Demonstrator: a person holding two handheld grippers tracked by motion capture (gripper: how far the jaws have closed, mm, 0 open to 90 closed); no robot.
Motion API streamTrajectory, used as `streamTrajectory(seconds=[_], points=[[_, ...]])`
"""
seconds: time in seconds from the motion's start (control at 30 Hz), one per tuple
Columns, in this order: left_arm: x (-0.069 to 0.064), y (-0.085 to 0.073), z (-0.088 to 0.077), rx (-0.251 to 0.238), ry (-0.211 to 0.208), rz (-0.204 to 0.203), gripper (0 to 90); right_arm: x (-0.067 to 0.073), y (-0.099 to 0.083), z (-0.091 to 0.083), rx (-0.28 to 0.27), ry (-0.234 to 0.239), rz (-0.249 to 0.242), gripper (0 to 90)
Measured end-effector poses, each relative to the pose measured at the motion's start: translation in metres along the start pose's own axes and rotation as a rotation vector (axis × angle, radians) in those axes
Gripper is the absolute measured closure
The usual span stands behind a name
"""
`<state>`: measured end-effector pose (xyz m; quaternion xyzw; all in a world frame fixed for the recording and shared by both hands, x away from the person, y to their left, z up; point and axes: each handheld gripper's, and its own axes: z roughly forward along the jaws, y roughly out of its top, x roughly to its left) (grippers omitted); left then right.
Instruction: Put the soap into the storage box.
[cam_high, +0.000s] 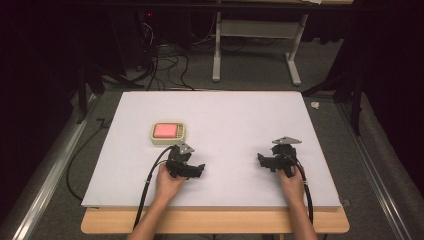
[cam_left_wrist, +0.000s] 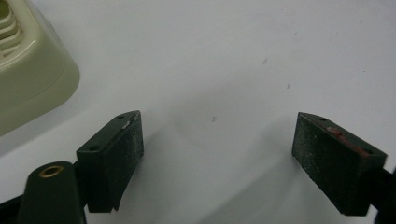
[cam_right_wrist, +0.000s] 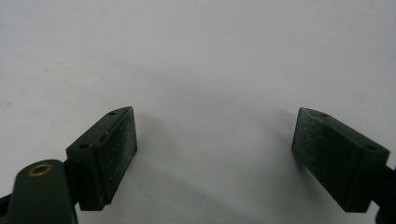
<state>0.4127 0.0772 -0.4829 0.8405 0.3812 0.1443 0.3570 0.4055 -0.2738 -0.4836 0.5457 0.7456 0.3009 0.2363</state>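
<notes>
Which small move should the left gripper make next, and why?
Probably swing the left gripper toward the cream box with the pink top. Its jaws stand open with nothing between them, and in the left gripper view the box lies off to the side, apart from the jaws, on the white board.

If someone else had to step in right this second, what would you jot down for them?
Left gripper: jaws apart, nothing between them, low over the white table.
Right gripper: the same, off to the right.
Cream box with a pink top: on the table just beyond the left gripper, untouched.
Done: nothing visible yet.
Left: probably taking hold of the box.
</notes>
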Motion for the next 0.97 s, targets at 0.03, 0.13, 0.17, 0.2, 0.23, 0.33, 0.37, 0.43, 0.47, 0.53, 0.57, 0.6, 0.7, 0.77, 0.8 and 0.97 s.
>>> streamTrajectory(seconds=[0.03,0.13,0.17,0.2,0.23,0.33,0.37,0.43,0.47,0.53,0.57,0.6,0.7,0.77,0.8,0.97], points=[[-0.0006,-0.0002,0.0004,-0.001,0.003,0.003,17.1,0.0000,0.0000,0.0000,0.000,0.000,0.000,14.6],[-0.0022,-0.0004,0.0015,-0.007,0.009,0.013,16.7,0.0000,0.0000,0.0000,0.000,0.000,0.000,14.7],[-0.0023,-0.0004,0.0019,-0.009,0.009,0.013,16.6,0.0000,0.0000,0.0000,0.000,0.000,0.000,14.6],[-0.0026,-0.0006,0.0022,-0.012,0.011,0.011,16.3,0.0000,0.0000,0.0000,0.000,0.000,0.000,14.6],[-0.0027,-0.0011,0.0025,-0.017,0.010,0.010,16.1,0.0000,0.0000,0.0000,0.000,0.000,0.000,14.7],[-0.0030,-0.0026,0.0028,-0.029,0.013,0.011,15.7,0.0000,0.0000,0.0000,0.000,0.000,0.000,14.6],[-0.0031,-0.0027,0.0029,-0.030,0.015,0.011,15.7,0.0001,0.0000,0.0000,0.000,0.000,0.000,14.6],[-0.0029,-0.0028,0.0030,-0.029,0.014,0.010,15.5,0.0000,0.0000,0.0000,0.000,0.000,0.000,14.6],[-0.0030,-0.0029,0.0031,-0.030,0.015,0.011,15.5,0.0000,0.0000,0.0000,0.000,0.000,0.000,14.6],[-0.0027,-0.0029,0.0032,-0.029,0.015,0.010,15.3,0.0000,0.0000,0.0000,0.000,0.000,0.000,14.6],[-0.0026,-0.0030,0.0033,-0.029,0.015,0.010,15.1,0.0000,0.0000,0.0000,0.000,0.000,0.000,14.7],[-0.0027,-0.0030,0.0033,-0.030,0.015,0.010,15.1,0.0000,0.0000,0.0000,0.000,0.000,0.000,14.7],[-0.0029,-0.0032,0.0032,-0.030,0.015,0.012,15.1,0.0001,-0.0001,-0.0001,0.000,-0.001,0.000,14.7],[-0.0029,-0.0032,0.0031,-0.030,0.016,0.012,15.1,0.0002,-0.0001,-0.0001,0.000,0.000,0.001,14.7],[-0.0029,-0.0032,0.0031,-0.030,0.016,0.012,15.1,0.0001,-0.0001,-0.0001,0.000,-0.001,0.000,14.7],[-0.0028,-0.0032,0.0032,-0.031,0.016,0.011,15.1,0.0003,-0.0001,-0.0001,0.000,-0.001,0.001,14.7]])
